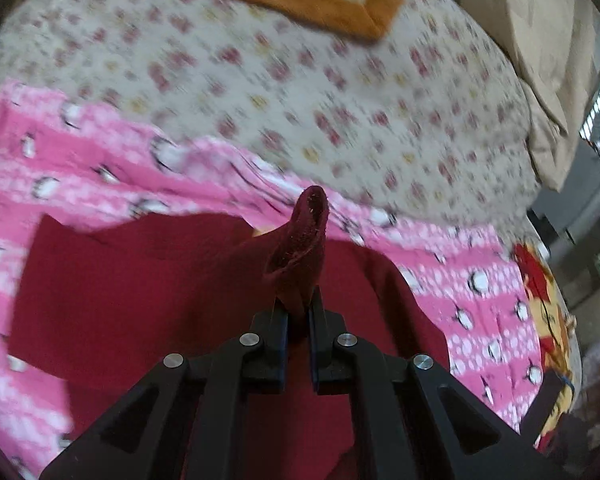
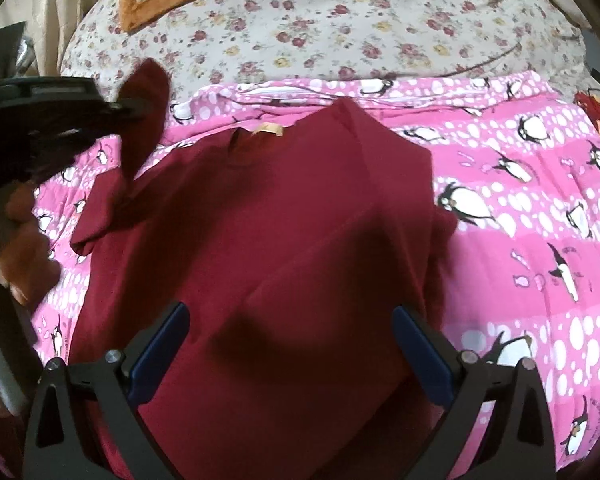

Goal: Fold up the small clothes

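A sleeve of the dark red shirt (image 2: 260, 220) is pinched and lifted by the left gripper (image 1: 298, 316). The right gripper (image 2: 290, 344) is held wide apart above the shirt, which is spread on the pink penguin sheet (image 2: 520, 208), collar pointing toward the flowered bedspread (image 2: 340, 20).

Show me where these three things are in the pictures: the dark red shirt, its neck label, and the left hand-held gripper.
dark red shirt (image 2: 284, 208): right wrist view, middle of the body.
neck label (image 2: 269, 129): right wrist view, tan tag at the collar.
left hand-held gripper (image 1: 298, 312): left wrist view, between fingertips, shut on the shirt's sleeve.
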`<act>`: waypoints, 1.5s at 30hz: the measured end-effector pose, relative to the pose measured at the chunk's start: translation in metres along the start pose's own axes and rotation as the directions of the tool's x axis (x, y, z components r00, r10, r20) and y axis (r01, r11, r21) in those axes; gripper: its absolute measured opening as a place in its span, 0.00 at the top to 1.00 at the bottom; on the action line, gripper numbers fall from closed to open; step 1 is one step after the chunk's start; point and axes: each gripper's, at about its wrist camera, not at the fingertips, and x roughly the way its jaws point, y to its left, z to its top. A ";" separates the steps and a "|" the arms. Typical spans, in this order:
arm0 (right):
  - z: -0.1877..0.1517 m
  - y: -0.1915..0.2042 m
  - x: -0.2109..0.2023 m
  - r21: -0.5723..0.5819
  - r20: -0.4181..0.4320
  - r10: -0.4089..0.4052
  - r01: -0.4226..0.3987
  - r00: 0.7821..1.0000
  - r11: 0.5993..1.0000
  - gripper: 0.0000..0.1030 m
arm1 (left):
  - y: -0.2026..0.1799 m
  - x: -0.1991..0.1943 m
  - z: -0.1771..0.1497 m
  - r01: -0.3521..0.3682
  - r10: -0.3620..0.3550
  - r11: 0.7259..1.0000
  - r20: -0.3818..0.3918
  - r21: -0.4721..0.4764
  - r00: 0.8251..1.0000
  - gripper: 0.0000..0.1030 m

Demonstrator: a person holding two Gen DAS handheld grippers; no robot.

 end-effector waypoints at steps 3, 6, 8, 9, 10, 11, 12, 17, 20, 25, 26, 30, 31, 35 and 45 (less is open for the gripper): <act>-0.001 -0.005 0.000 0.004 -0.004 0.008 -0.008 1.000 1.000 0.00 | 0.001 0.026 -0.011 0.054 -0.054 0.999 -0.074 -0.006 0.996 1.00; 0.000 -0.005 -0.001 -0.007 -0.002 0.019 -0.019 1.000 1.000 0.01 | 0.011 0.030 -0.016 0.077 -0.076 0.997 -0.108 0.003 0.991 0.97; 0.002 -0.004 -0.003 -0.022 0.009 0.030 -0.030 1.000 0.999 0.00 | 0.018 0.019 -0.014 0.071 -0.069 0.997 -0.117 0.010 0.991 0.87; 0.005 -0.002 -0.003 -0.029 0.017 0.034 -0.034 0.999 0.999 0.01 | 0.023 0.009 -0.013 0.074 -0.071 0.997 -0.108 0.019 0.992 0.86; 0.009 -0.001 -0.004 -0.034 0.027 0.040 -0.039 0.999 0.999 0.01 | 0.027 -0.002 -0.012 0.066 -0.062 0.997 -0.086 0.039 0.994 0.86; 0.014 0.000 -0.005 -0.037 0.039 0.048 -0.047 0.998 0.998 0.02 | 0.033 -0.014 -0.012 0.042 -0.038 0.997 -0.064 0.058 0.997 0.84; 0.020 0.001 -0.005 -0.044 0.055 0.059 -0.057 0.997 0.997 0.04 | 0.039 -0.027 -0.012 -0.003 0.006 0.997 -0.036 0.077 0.999 0.84; 0.052 0.013 0.014 -0.076 0.073 0.077 -0.071 0.994 0.995 0.06 | 0.089 -0.067 -0.021 -0.165 0.163 0.986 0.037 0.038 0.986 0.84; 0.065 0.015 0.042 -0.053 0.021 0.040 -0.038 0.999 0.998 0.14 | 0.122 -0.080 -0.029 -0.249 0.250 0.968 0.063 -0.027 0.966 0.84; 0.077 0.021 0.095 -0.078 -0.042 -0.018 0.014 0.999 0.997 0.52 | 0.158 -0.083 -0.039 -0.339 0.351 0.933 0.095 -0.124 0.931 0.84; 0.079 0.023 0.105 -0.089 -0.056 -0.022 0.017 0.998 0.996 0.59 | 0.163 -0.082 -0.040 -0.344 0.357 0.930 0.093 -0.133 0.929 0.84; 0.080 0.029 0.103 -0.157 -0.007 -0.035 0.034 0.999 0.987 0.91 | 0.179 -0.078 -0.045 -0.366 0.384 0.915 0.086 -0.170 0.919 0.84; 0.083 0.028 0.097 -0.163 0.010 -0.027 0.028 1.000 0.986 0.91 | 0.182 -0.076 -0.046 -0.366 0.385 0.913 0.079 -0.181 0.920 0.84; 0.095 0.000 0.067 -0.107 0.129 -0.100 0.114 0.987 0.988 0.91 | 0.186 -0.073 -0.048 -0.362 0.381 0.912 0.070 -0.192 0.922 0.84; 0.098 -0.040 0.078 -0.076 0.112 -0.266 0.276 0.957 0.958 0.91 | 0.164 -0.068 -0.044 -0.309 0.328 0.937 0.109 -0.164 0.938 0.84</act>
